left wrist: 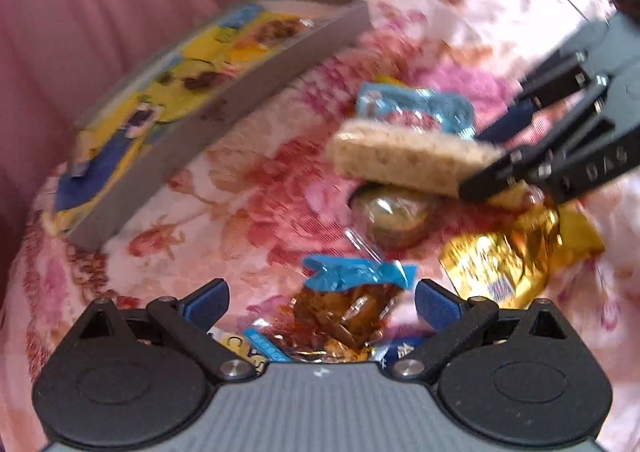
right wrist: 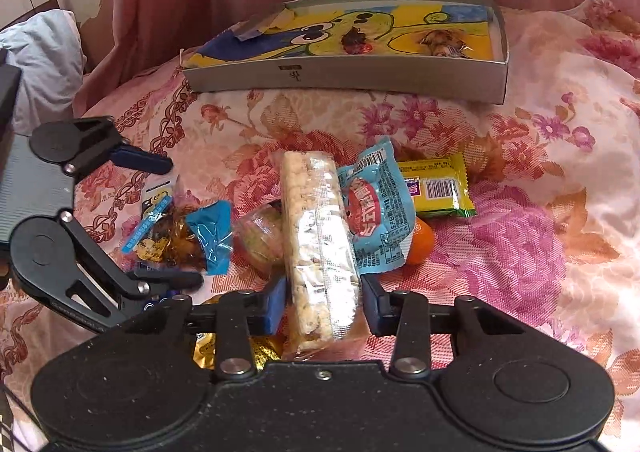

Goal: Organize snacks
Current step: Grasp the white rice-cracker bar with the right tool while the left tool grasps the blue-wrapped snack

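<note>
The right tongs [right wrist: 323, 306] pinch the puffed rice bar [right wrist: 316, 248] above the snack pile mid-bed; the left tongs [left wrist: 322, 298] gape empty; lift it straight, then lower it flat into the box [right wrist: 348, 72] by the bed's far edge.

The lettering on the blue packet [right wrist: 374, 208] is too blurred to read.

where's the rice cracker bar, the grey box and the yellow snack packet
clear-wrapped puffed rice cracker bar [right wrist: 316, 236], right wrist view, middle of the wrapper
shallow grey cardboard box [right wrist: 344, 74], right wrist view, front wall
yellow-green foil snack packet [right wrist: 438, 186], right wrist view, barcode face
</note>
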A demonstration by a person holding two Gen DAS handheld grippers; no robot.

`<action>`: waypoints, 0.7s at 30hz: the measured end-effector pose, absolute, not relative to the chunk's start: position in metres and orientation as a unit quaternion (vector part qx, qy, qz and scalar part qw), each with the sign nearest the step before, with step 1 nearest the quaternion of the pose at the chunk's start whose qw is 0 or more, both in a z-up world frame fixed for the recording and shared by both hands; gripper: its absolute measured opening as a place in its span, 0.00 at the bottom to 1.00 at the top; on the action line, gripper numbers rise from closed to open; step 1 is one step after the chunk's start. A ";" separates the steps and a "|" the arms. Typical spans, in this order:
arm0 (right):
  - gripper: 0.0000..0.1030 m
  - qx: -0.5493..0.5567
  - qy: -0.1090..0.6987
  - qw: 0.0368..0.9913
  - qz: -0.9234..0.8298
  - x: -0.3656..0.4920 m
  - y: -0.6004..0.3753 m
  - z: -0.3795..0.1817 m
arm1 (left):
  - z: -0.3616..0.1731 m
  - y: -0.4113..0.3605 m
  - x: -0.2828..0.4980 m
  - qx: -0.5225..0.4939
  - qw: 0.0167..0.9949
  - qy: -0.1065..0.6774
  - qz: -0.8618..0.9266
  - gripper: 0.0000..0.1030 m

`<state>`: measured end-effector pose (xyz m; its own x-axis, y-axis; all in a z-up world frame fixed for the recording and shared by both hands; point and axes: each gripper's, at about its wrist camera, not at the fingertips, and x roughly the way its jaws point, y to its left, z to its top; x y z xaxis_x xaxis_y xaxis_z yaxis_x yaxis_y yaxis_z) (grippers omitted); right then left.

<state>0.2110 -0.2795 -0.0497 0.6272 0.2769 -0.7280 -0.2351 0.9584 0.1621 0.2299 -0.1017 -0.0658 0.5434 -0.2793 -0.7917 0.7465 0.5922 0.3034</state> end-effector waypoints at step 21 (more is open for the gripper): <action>0.40 0.041 0.416 0.896 0.150 0.213 -0.281 -0.052 | -0.074 -0.095 0.256 0.220 0.794 0.486 -0.293 0.77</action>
